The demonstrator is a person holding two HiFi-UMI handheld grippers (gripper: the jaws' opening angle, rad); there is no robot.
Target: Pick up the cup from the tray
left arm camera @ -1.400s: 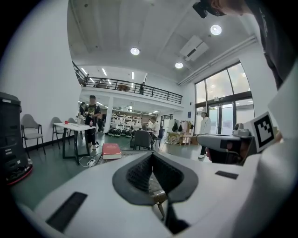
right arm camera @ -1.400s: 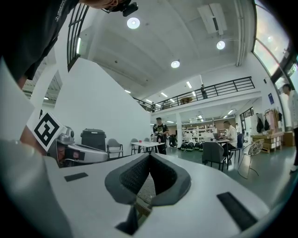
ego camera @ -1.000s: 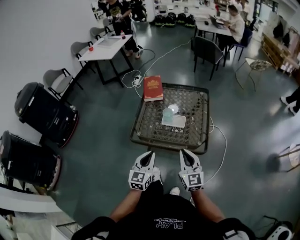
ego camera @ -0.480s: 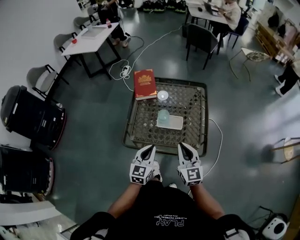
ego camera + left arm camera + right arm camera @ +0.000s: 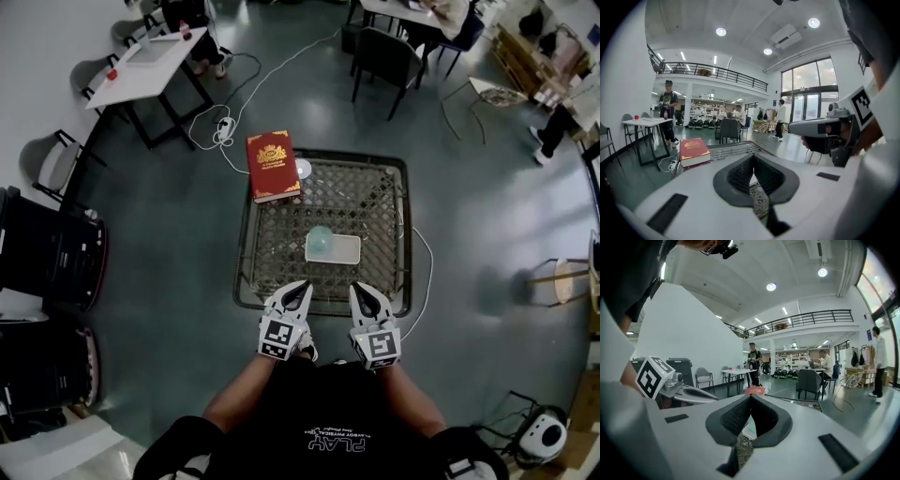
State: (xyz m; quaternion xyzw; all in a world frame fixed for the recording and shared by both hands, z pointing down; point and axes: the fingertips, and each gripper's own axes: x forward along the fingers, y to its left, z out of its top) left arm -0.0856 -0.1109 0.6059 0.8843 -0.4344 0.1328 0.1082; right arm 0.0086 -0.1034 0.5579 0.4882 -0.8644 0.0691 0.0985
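The cup (image 5: pixel 320 239) stands on the left end of the pale tray (image 5: pixel 343 249), which lies near the middle of the low lattice-topped desk (image 5: pixel 375 202); from above the cup shows as a round, so it seems to be upright, with its long axis pointing up towards the head camera, though its rim is too small to read.

The left tongs (image 5: pixel 298 289) and the right tongs (image 5: pixel 360 291) hover side by side over the desk's near edge, both pointing forward at the tray; the cup lies straight ahead of them and apart from both, in the lane between their two lines but off towards the left one; by my judgement the left tongs are a little nearer, since the cup sits at the tray's left end, while the right tongs face the tray's bare right half.

Both are clenched on nothing; in the left gripper view the dark pads of the left tongs (image 5: pixel 753 161) meet in a closed seam, and the right gripper view shows the same of the right tongs (image 5: pixel 750 400).

A red book (image 5: pixel 274 166) lies on the desk's far left corner, well clear of the path; either tongs would have to spread before reaching forward and down around the cup's sides.
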